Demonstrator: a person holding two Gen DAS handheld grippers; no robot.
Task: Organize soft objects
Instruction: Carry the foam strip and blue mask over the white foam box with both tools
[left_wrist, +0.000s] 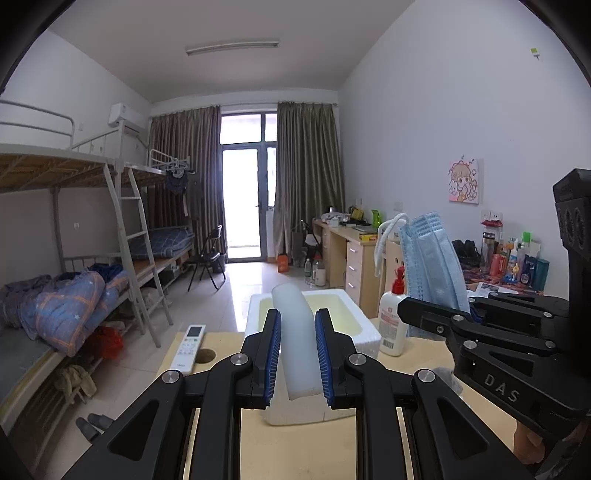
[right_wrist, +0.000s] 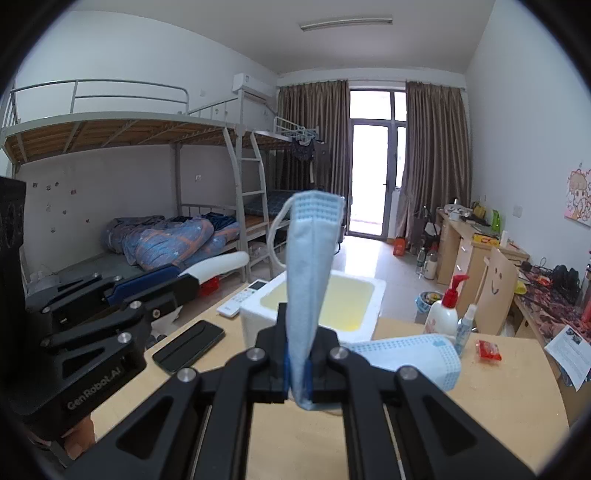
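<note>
My left gripper (left_wrist: 297, 325) is shut on a white foam strip (left_wrist: 293, 332) and holds it above the table, in front of the white foam box (left_wrist: 365, 325). From the right wrist view the left gripper (right_wrist: 186, 278) shows at the left with the foam strip (right_wrist: 221, 264) sticking out. My right gripper (right_wrist: 297, 332) is shut on a blue face mask (right_wrist: 310, 277) that stands upright. It shows in the left wrist view (left_wrist: 430, 258) at the right, in the right gripper (left_wrist: 436, 317). A second blue mask (right_wrist: 413, 354) lies on the table beside the box (right_wrist: 376, 295).
On the wooden table (right_wrist: 498, 387) are a remote (left_wrist: 187, 347), a black phone (right_wrist: 188, 345), a lotion pump bottle (right_wrist: 445, 314), a small spray bottle (right_wrist: 463, 326), a red packet (right_wrist: 488, 350) and a round hole (left_wrist: 205, 356). Bunk beds stand left, desks right.
</note>
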